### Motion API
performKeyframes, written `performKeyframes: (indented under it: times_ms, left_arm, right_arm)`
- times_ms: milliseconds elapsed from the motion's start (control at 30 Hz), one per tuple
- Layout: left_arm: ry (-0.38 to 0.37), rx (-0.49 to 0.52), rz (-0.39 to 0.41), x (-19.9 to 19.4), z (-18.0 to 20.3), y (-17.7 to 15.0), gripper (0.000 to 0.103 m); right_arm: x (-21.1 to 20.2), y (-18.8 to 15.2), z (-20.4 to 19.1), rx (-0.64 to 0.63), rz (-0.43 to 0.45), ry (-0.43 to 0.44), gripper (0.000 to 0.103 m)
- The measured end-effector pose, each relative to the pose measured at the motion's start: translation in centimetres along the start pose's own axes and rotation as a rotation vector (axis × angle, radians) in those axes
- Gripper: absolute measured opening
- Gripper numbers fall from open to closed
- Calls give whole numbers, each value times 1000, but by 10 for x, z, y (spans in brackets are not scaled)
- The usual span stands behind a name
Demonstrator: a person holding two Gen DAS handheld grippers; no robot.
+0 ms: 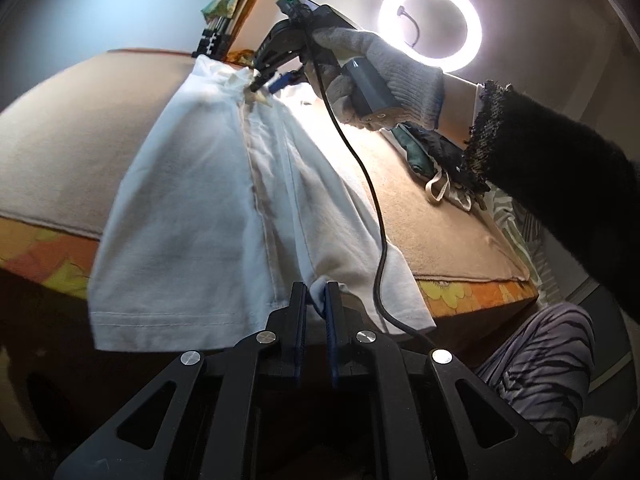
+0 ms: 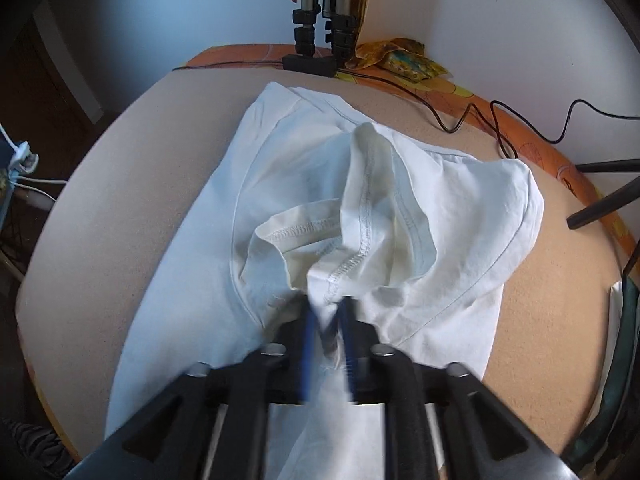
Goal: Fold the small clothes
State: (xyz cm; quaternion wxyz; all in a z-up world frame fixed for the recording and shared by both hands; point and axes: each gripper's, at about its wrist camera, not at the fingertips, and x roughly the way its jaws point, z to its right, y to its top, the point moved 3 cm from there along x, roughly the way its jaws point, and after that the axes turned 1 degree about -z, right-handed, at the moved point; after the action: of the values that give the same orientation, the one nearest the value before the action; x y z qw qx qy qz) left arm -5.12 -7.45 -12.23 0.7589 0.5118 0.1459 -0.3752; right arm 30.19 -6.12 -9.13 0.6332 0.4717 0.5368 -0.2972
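Left gripper (image 1: 316,300) points slightly down toward the table (image 1: 60,152), jaws nearly together, clamped on a bunched hem corner of the white shorts (image 1: 208,208). In the left wrist view the shorts stretch from that grip up toward 12 o'clock, hem edge hanging off the near table edge at 8 o'clock.

Right gripper (image 1: 256,86) sits at 12 o'clock in that view, tilted steeply down, held by a gloved hand (image 1: 380,72) w/ a dark fuzzy sleeve (image 1: 560,184) coming in from 3 o'clock. A black cable (image 1: 372,216) trails down from it across the cloth.

In the right wrist view the right gripper (image 2: 328,320) has its blue pads (image 2: 308,332) a bit apart w/ a fold of seam cloth between them; blurred, so can't tell if pads press or just flank it. Waistband of the shorts (image 2: 360,216) rises crumpled at 12 o'clock just past the tips, rest spread flat on the table (image 2: 120,140).
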Motion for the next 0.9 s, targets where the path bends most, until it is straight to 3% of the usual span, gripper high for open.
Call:
performKeyframes:
  times_ms: [200,300,367,467,633,833,900]
  left_arm:
    - [-7,64,35,-34,2,10,8]
    - [-4,109,35,-43,0,21,9]
    - [-12,125,11,-42,-4,28,22]
    - [-28,135,-46,-31,-7,36,25]
    - [-73,157,-167,-1,-1,34,25]
    - [-57,136,-229,27,2,23,25]
    - [-59,123,-221,30,0,21,12]
  right_arm:
    - [-79,-29,25,77,129,106,33]
    - [-119,-67,38,103,177,142,33]
    - [-140,-98,43,111,195,150,33]
    - [-159,-144,48,119,202,145,35]
    - [-158,-221,41,136,145,161,35]
    - [-136,-272,21,112,78,193,35]
    - [-127,-279,13,82,62,173,33]
